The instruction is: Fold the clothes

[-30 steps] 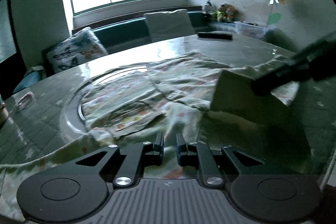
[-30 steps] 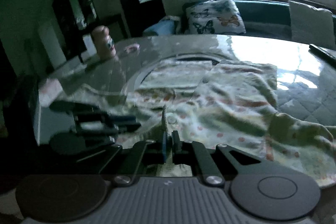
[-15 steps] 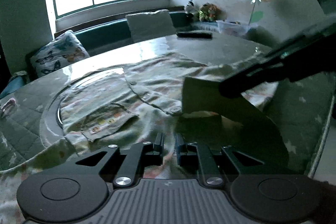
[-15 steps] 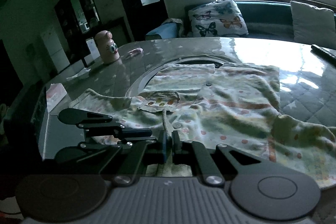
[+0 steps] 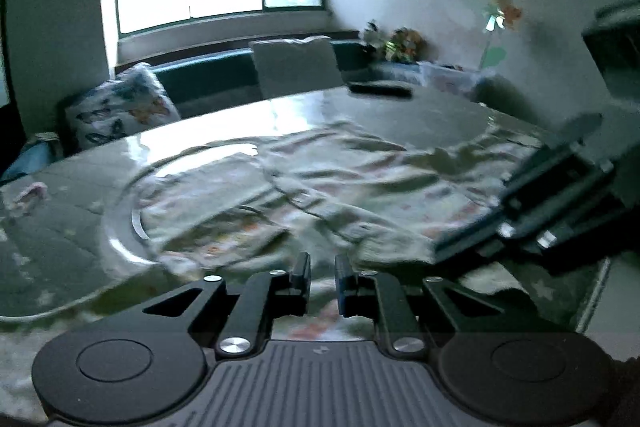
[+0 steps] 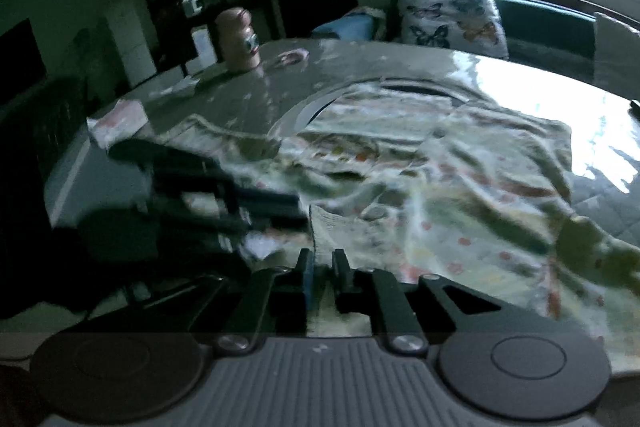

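Observation:
A pale patterned shirt with buttons and a chest pocket lies spread and wrinkled on the round table; it also shows in the right wrist view. My left gripper hovers low over the shirt's near hem, jaws a little apart, nothing clearly between them. My right gripper has its jaws slightly apart with the shirt's hem edge standing between them. Each gripper shows in the other's view: the right one and the left one, both close together at the hem.
A remote lies at the table's far side. A pink bottle, a small pink item and a tissue pack sit on the table's left side. A bench with cushions runs under the window.
My right gripper's jaws, pinched shut on the hem before, have parted a little. The raised fold of fabric has dropped back down. Both views are blurred by motion.

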### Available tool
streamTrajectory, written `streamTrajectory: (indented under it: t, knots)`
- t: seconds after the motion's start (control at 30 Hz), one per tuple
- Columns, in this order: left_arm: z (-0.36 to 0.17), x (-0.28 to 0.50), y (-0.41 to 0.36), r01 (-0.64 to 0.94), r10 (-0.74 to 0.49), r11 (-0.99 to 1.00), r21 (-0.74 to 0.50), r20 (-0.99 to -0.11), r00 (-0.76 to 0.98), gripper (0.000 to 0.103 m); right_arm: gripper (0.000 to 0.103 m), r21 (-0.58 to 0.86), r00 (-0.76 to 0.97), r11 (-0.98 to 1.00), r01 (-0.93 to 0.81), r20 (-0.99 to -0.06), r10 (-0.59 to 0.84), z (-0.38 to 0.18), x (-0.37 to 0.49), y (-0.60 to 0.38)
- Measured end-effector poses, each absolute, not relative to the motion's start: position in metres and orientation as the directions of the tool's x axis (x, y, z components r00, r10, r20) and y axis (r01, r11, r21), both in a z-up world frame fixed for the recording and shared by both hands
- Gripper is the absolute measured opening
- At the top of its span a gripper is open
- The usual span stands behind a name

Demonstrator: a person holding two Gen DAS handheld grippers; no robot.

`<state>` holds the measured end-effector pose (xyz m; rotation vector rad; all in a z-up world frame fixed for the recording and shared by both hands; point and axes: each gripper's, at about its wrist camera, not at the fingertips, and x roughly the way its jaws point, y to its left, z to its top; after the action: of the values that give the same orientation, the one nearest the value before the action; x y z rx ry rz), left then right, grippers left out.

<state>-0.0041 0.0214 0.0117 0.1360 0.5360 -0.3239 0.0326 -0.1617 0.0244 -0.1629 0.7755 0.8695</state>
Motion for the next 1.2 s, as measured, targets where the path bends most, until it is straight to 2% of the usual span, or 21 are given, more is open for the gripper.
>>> streamTrajectory:
  t: [0.13,0.23,0.47,0.57,0.83,1.2]
  knots:
    - [0.022,-0.005,0.035,0.292,-0.236,0.956,0.034,-0.502,0.832,0.015,0.012,0.188,0.384,0.63,-0.753,-0.652,0.653,0.032,0.031,-0.164]
    - [0.027,-0.003,0.034,0.296,-0.249,0.955,0.02,-0.49,0.836,0.015,0.012,0.161,0.444,0.676,-0.719,-0.642,0.625,0.034,0.038,-0.168]
    - [0.028,0.008,0.004,0.378,-0.333,0.926,-0.005,-0.482,0.81,0.015,0.012,0.072,0.44,0.68,-0.73,-0.712,0.547,-0.001,0.043,-0.152]
    - [0.021,0.014,-0.009,0.412,-0.359,0.911,-0.005,-0.501,0.788,0.015,0.013,0.022,0.454,0.661,-0.75,-0.709,0.54,-0.005,0.033,-0.149]
    - [-0.01,0.026,-0.016,0.414,-0.342,0.91,-0.015,-0.589,0.732,0.015,0.02,0.089,0.474,0.709,-0.7,-0.685,0.553,0.01,0.048,-0.173]
    - [-0.012,0.023,-0.014,0.424,-0.337,0.906,0.008,-0.593,0.732,0.015,0.024,0.114,0.603,0.849,-0.515,-0.656,0.454,0.006,0.086,-0.222]
